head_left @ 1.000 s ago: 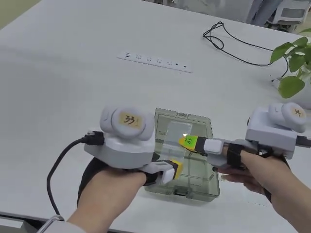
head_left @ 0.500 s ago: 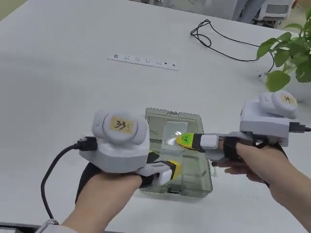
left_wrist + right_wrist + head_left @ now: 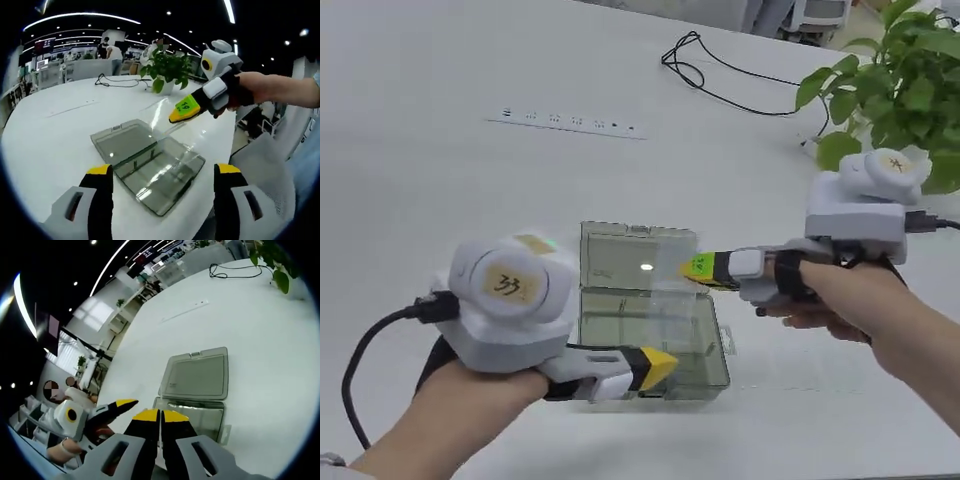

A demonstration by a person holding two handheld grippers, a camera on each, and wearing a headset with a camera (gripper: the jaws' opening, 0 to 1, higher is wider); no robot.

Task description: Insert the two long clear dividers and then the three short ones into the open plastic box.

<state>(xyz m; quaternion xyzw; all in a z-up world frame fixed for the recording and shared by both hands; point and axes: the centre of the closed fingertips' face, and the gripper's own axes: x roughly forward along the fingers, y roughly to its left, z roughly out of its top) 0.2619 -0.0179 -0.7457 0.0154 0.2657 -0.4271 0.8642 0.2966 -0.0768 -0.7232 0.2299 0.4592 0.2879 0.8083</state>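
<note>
White worktop (image 3: 440,200) carries the open, green-tinted clear plastic box (image 3: 718,362) close to its near edge, with the hinged lid (image 3: 620,250) lying flat on the far side. The left tool (image 3: 650,366) hangs at the box's near-left corner, its yellow-tipped jaws spread wide apart. The right tool (image 3: 695,267) hovers over the hinge line, its jaws pinched on a faint clear plastic divider (image 3: 170,131) above the box.

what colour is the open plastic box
Clear, smoky green plastic box; best in the head view.
</note>
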